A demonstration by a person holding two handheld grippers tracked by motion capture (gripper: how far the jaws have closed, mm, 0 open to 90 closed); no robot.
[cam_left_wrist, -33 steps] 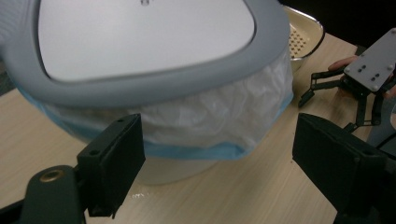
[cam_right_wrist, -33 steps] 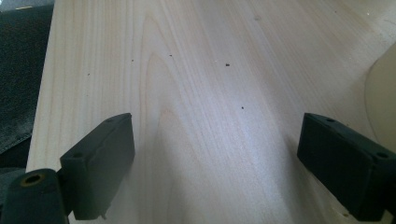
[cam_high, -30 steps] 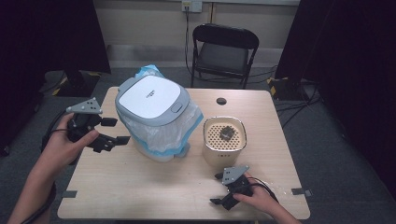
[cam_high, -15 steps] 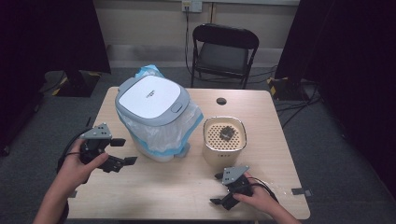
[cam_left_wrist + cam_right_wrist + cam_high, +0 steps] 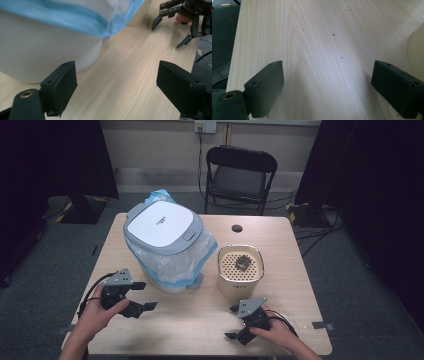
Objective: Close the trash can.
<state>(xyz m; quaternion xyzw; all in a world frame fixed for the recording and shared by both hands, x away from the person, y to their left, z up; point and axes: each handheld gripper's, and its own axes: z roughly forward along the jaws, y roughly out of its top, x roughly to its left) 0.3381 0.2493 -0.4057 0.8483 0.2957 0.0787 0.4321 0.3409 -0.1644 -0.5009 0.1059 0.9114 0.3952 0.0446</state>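
Both grippers, left (image 5: 139, 295) and right (image 5: 235, 322), are resting with jaws open and empty; the bin (image 5: 165, 245) lid's small print is unreadable.

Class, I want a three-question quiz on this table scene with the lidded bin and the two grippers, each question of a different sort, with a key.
1. True or false: the lid on the bin is shut.
2. What lies nearest the right gripper? A) the chair B) the beige container C) the bin
3. In a few words: what is between the jaws of the left gripper?

Key
1. True; the lid lies flat on the bin, over the blue-edged bag.
2. B
3. Nothing; both grippers stand open over the bare table, and the left one is beside the bin.
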